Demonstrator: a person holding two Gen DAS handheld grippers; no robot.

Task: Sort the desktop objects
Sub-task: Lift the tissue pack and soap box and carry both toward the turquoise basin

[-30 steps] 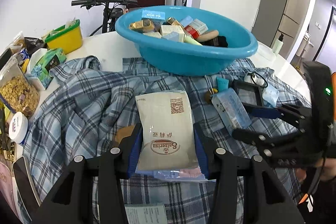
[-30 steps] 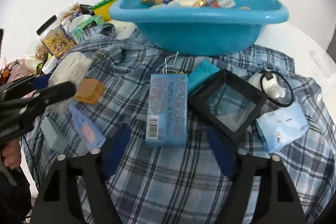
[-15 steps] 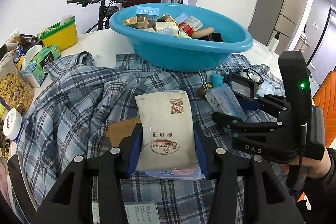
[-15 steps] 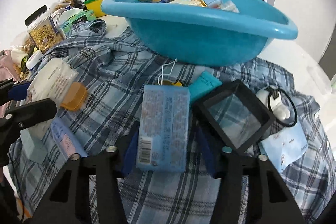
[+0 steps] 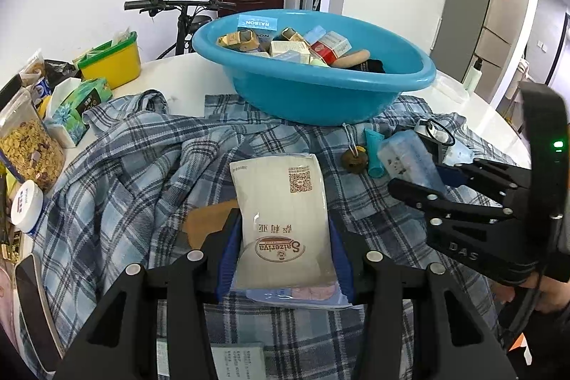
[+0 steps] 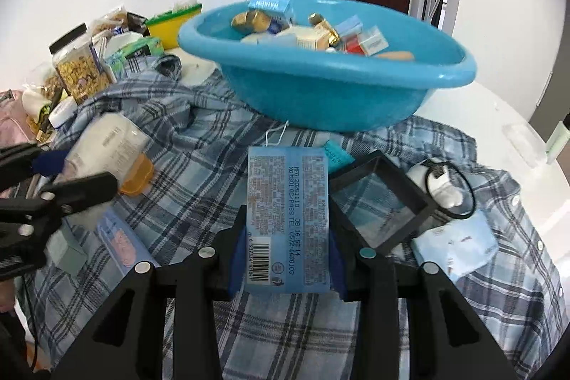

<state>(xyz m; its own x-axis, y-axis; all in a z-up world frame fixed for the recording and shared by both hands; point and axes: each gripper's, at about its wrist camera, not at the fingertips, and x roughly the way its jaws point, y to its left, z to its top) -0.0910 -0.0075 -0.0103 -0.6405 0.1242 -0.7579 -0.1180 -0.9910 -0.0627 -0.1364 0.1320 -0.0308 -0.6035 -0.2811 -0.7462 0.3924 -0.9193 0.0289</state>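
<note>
My left gripper (image 5: pixel 283 255) is shut on a white Saizeriya packet (image 5: pixel 281 212) and holds it above the plaid shirt (image 5: pixel 135 166). My right gripper (image 6: pixel 286 259) is shut on a blue wipes pack (image 6: pixel 288 219) and holds it lifted above the shirt. In the left wrist view the right gripper (image 5: pixel 427 180) stands at the right with the blue pack (image 5: pixel 409 159). In the right wrist view the left gripper (image 6: pixel 67 177) stands at the left with the white packet (image 6: pixel 107 145). The blue basin (image 5: pixel 320 95), full of small boxes, stands behind on the shirt; it also shows in the right wrist view (image 6: pixel 320 88).
On the shirt lie a black square frame (image 6: pixel 381 202), a teal tube (image 6: pixel 336 155), a white case with a black ring (image 6: pixel 441 184), a light blue packet (image 6: pixel 459 241) and an orange lid (image 6: pixel 137 177). A cereal jar (image 5: pixel 28 145), tissue box (image 5: pixel 74 105) and yellow tub (image 5: pixel 110 63) crowd the left.
My right gripper closed on the blue wipes pack and lifted it off the shirt. My left gripper rose a little with the white packet still in it.
</note>
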